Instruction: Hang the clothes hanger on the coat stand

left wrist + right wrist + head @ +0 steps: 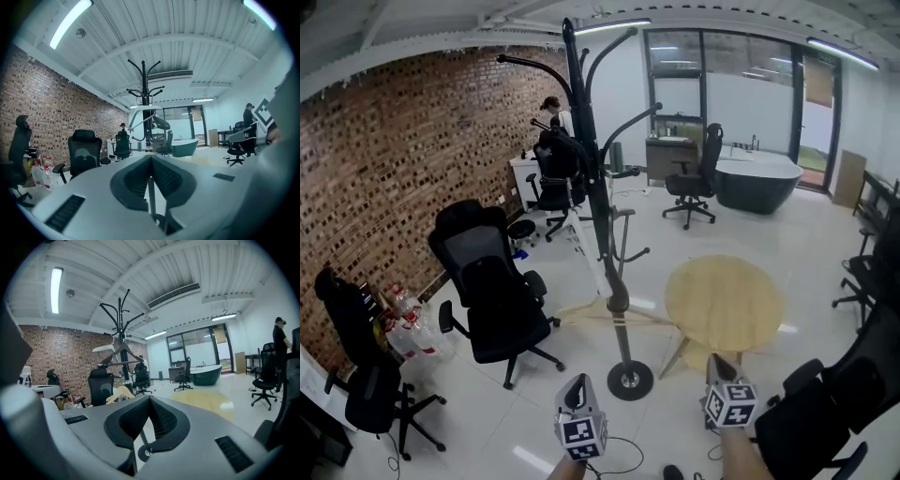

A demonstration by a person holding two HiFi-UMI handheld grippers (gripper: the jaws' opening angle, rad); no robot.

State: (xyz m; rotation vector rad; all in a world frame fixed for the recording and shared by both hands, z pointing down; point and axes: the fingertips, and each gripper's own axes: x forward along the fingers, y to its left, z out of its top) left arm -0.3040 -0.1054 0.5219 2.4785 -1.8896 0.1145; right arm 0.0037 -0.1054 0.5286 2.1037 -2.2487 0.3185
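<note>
Brick-walled office: near the coat stand (pixel 598 187), left gripper (pixel 579 382) and right gripper (pixel 719 363) fingers rest together, empty.

The coat stand (pixel 602 187) is black. The left brick wall (pixel 384 159) is red-brown with pale mortar lines. The round table (pixel 727 300) at right is pale wood, and the far bathtub (pixel 759 180) is dark green. The near left gripper (pixel 578 382) and right gripper (pixel 718 361) bear black-and-white square markers.

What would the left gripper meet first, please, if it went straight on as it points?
Most likely the coat stand's pole, straight beyond the left gripper; nothing nearer shows, though depth is unclear.
</note>
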